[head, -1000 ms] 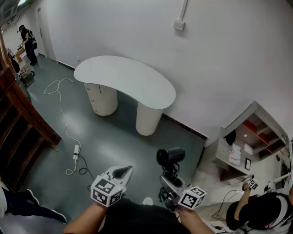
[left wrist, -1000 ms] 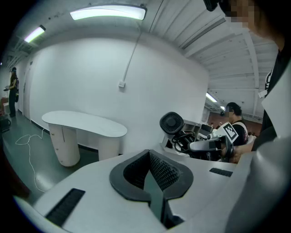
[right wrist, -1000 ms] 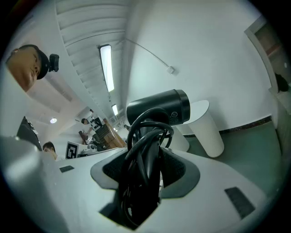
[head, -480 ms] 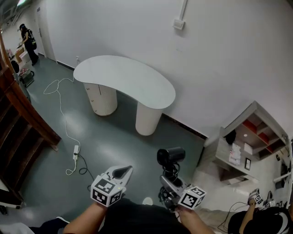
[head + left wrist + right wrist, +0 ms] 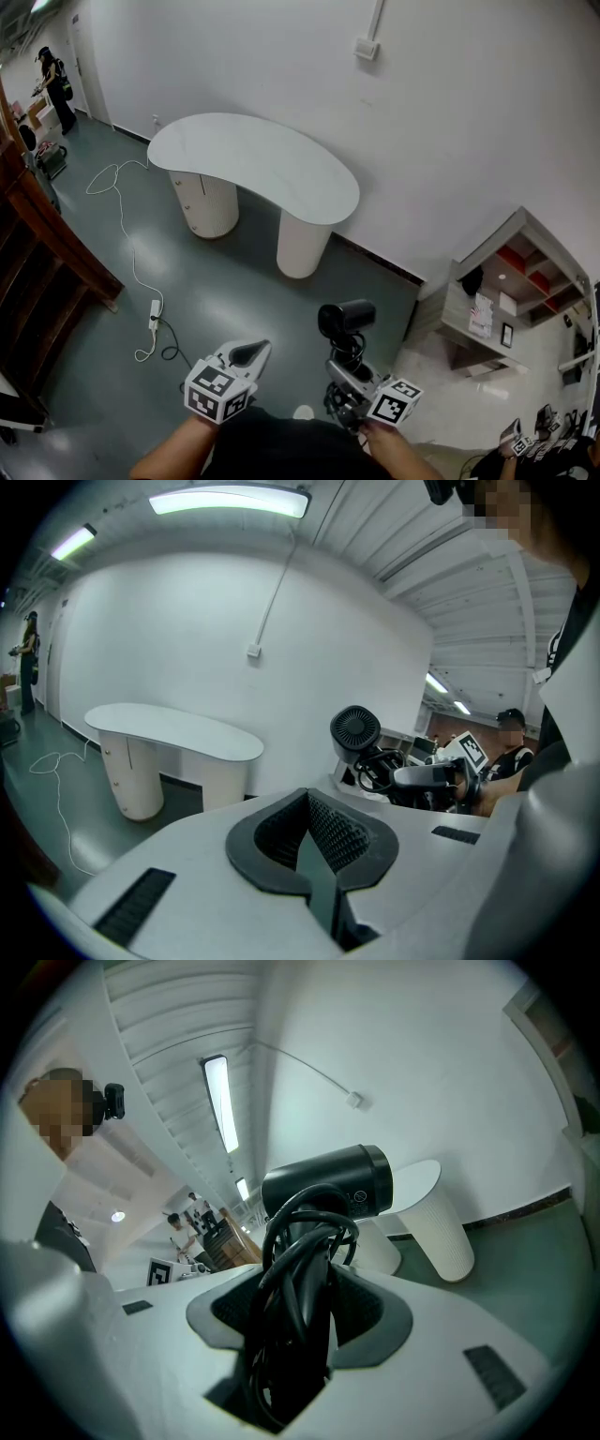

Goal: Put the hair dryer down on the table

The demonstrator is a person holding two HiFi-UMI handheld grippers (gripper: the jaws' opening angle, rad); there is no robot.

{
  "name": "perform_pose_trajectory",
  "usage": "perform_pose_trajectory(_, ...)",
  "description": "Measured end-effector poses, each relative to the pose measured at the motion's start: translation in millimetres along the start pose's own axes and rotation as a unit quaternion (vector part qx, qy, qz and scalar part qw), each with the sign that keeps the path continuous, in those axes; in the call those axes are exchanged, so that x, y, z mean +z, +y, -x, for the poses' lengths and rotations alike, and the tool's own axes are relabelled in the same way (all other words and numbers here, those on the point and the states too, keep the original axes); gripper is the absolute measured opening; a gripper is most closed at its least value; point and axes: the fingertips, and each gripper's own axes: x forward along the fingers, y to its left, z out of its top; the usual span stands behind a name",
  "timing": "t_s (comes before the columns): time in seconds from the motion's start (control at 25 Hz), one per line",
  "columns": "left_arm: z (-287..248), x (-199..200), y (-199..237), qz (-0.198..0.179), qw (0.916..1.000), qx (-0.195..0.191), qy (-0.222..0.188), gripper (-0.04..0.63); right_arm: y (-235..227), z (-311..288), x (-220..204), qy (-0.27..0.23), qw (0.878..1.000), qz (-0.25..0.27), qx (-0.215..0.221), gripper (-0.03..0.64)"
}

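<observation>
Nothing is set down yet: the black hair dryer [image 5: 349, 321] stands upright in the right gripper [image 5: 343, 373], jaws clamped on its cord-wrapped handle, the left gripper [image 5: 249, 353] has its jaws together on nothing, and the white table [image 5: 253, 164] is well apart, bare.

Low in the head view, both forearms [image 5: 173, 452] reach forward side by side. The left gripper [image 5: 249, 353] has its fingers [image 5: 336, 829] pressed together, empty. The right gripper [image 5: 345, 364] clamps its fingers on the hair dryer [image 5: 348, 319] by its cord-wrapped handle.
</observation>
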Motion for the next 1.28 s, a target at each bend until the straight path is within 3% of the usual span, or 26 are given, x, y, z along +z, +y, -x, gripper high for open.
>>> perform_pose_trajectory(0.88,55.4,11.3,122.8,-0.028,0.9986,-0.044,0.01,0.011,40.5,-105.1,-20.0,-0.057,0.996,-0.014,-0.065,0.196)
perform_pose_trajectory(1.28,58.5,0.2,145.6,-0.008,0.9979,-0.062,0.019,0.011,39.3,-121.2,-22.7,-0.055,0.993,-0.029,-0.096,0.196)
